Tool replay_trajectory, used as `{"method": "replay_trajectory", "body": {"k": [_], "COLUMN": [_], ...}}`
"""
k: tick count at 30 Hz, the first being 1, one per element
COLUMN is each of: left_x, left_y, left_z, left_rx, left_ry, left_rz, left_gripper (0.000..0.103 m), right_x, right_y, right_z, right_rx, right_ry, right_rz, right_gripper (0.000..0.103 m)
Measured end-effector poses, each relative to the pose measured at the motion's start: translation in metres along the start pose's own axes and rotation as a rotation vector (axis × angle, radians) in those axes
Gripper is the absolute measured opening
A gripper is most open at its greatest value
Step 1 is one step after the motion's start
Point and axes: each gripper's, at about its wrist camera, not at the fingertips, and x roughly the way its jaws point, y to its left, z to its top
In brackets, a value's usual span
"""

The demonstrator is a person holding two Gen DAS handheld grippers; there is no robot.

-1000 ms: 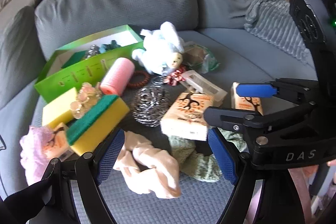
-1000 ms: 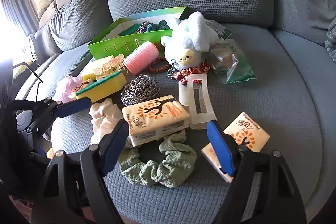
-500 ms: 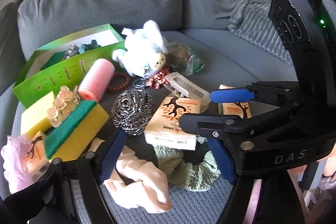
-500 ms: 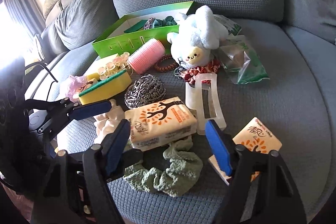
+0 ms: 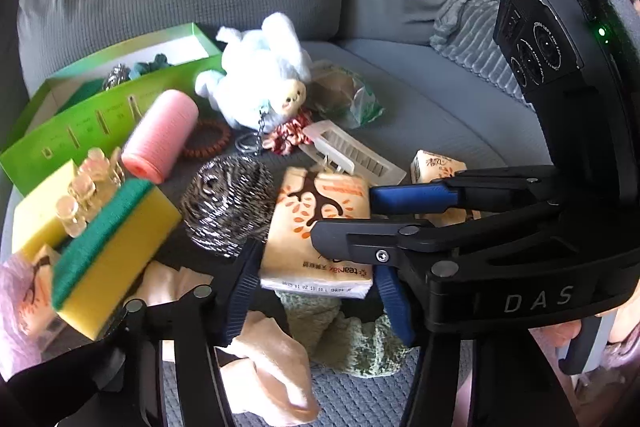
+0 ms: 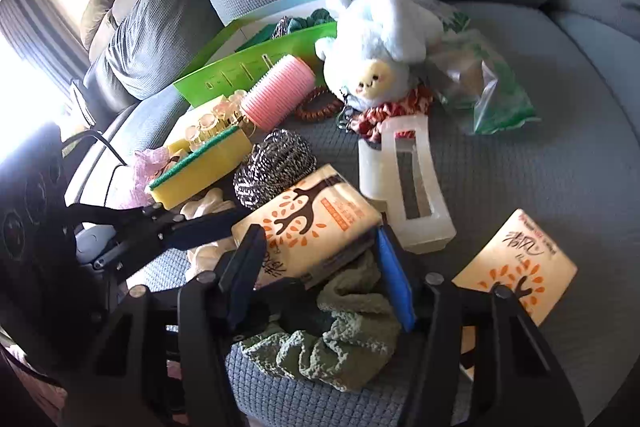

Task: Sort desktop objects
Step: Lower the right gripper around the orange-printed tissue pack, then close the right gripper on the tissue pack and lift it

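A tissue pack [image 6: 308, 223] with an orange tree print lies in the middle of a heap of small things on a grey sofa [image 6: 540, 155], and everything else is placed from it. Both tools work at this pack: the left hand-held gripper [image 5: 316, 291] has its blue pads on either side of the pack's near end, and the right hand-held gripper [image 6: 320, 267] straddles it from the other side; the jaws of both are closing with the pack between them, and whether the pads already press on it cannot be told. Just under the pack's near edge sits a green scrunchie [image 6: 340, 339], and beside that a cream scrunchie [image 5: 272, 359]. Touching the pack's far left corner is a steel scourer [image 6: 274, 167]. Further left lies a yellow sponge [image 6: 200, 167] with a green top, with a clear hair claw [image 5: 86, 183] on it. Beyond the scourer lie a pink hair roller [image 6: 276, 91] and a green box [image 5: 80, 119]. Behind the pack sits a pale blue plush toy [image 6: 376, 47], and to its right a white hair clip [image 6: 404, 187]. Further right lies a second tissue pack [image 6: 520, 267].
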Motion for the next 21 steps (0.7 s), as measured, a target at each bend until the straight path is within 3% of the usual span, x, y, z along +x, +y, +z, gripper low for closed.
{"method": "replay_trajectory", "body": {"k": [9,21], "left_x": [0.000,-0.003], "left_y": [0.007,0.009], "left_z": [-0.001,0.000], "left_rx": [-0.029,-0.038], "left_ry": [0.005,-0.008], "left_rz": [-0.016,-0.031], "left_gripper": [0.056,0.056], "right_x": [0.004,0.002], "right_y": [0.005,0.012], "right_z": [0.003,0.006], "right_rx": [-0.006,-0.024], "right_ry": [0.007,-0.030], "right_rz": [0.004,-0.029], "right_gripper": [0.035,0.027]}}
